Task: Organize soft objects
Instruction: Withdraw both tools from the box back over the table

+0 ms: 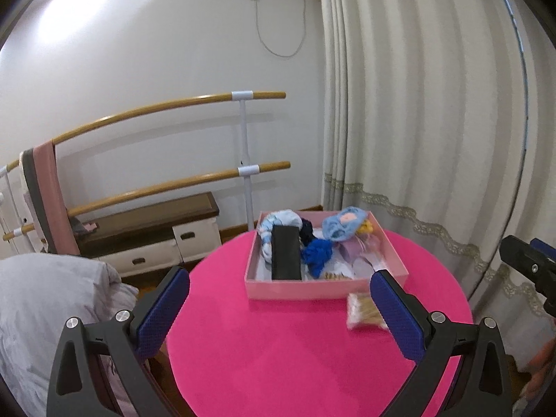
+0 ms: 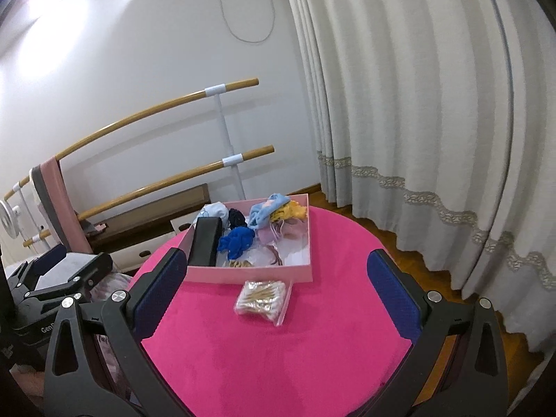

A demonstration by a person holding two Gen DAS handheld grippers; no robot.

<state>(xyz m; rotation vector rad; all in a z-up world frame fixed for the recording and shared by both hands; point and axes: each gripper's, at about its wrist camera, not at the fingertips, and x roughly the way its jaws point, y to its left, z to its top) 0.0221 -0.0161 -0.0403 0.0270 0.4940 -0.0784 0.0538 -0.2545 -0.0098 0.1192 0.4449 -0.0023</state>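
A pink shallow box [image 1: 299, 289] [image 2: 250, 274] sits on the far part of a round pink table [image 1: 278, 347] [image 2: 278, 347]. Inside lie soft things: a blue scrunchie [image 1: 317, 253] [image 2: 237, 240], a light blue cloth [image 1: 342, 226] [image 2: 266, 210], a yellow piece [image 2: 295, 210], a pale pink pouch [image 2: 288, 232], plus a black case [image 1: 285, 257] [image 2: 205, 241]. A clear bag of cotton swabs [image 1: 363, 311] [image 2: 262, 299] rests on the table in front of the box. My left gripper [image 1: 278, 305] is open above the near table. My right gripper [image 2: 274, 299] is open too, the bag lying between its fingers farther ahead.
Wooden ballet bars [image 1: 156, 111] [image 2: 156, 114] run along the white wall, with a low cabinet [image 1: 156, 239] under them. Cream curtains [image 1: 434, 121] [image 2: 417, 121] hang on the right. A grey quilt [image 1: 45, 299] lies left of the table. The other gripper shows at each view's edge.
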